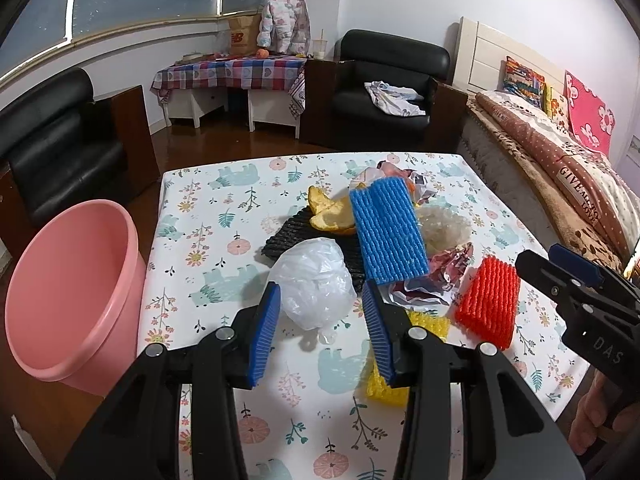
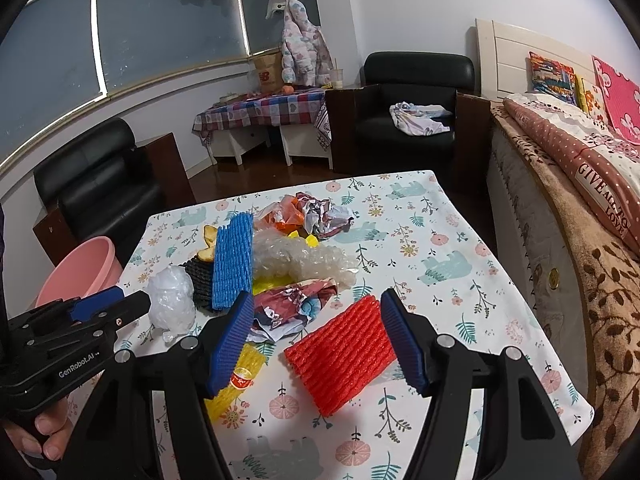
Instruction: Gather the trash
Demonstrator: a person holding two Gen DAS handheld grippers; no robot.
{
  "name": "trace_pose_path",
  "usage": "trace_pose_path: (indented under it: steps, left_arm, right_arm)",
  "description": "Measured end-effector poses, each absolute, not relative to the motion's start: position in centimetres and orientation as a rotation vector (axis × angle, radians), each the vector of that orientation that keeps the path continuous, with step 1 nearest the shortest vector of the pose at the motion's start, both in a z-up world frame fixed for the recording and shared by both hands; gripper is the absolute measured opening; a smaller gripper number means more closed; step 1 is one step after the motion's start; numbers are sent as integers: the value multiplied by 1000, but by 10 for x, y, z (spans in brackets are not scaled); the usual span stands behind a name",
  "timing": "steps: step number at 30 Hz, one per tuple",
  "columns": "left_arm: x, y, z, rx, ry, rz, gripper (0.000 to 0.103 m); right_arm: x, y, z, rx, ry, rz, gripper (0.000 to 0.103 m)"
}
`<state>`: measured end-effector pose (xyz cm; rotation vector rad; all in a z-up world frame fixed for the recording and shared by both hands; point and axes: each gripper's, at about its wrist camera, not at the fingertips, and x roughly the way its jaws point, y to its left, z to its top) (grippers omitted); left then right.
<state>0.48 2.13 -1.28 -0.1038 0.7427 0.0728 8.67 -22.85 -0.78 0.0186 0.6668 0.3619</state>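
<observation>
Trash lies in a pile on the floral tablecloth (image 1: 224,280). My left gripper (image 1: 320,308) is open, its blue pads on either side of a crumpled clear plastic bag (image 1: 316,280), which also shows in the right wrist view (image 2: 172,304). My right gripper (image 2: 318,320) is open over a red foam net (image 2: 340,352), which also shows in the left wrist view (image 1: 488,300). Other trash: a blue foam net (image 1: 388,232), a black foam net (image 1: 296,236), orange peel (image 1: 328,212), a yellow foam net (image 1: 400,376), crumpled wrappers (image 1: 436,280) and clear bubble wrap (image 2: 304,260).
A pink bin (image 1: 72,292) stands on the floor left of the table, also in the right wrist view (image 2: 80,272). Black armchairs (image 1: 384,92) stand behind and to the left. A bed (image 2: 580,184) runs along the table's right side.
</observation>
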Motion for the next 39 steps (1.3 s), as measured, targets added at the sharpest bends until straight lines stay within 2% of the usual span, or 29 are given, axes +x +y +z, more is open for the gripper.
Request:
trace_pose_path:
  steps: [39]
  left_arm:
    - [7,29,-18,-118,754,93,43]
  right_arm:
    - [86,-225,-12,24,675,363,65]
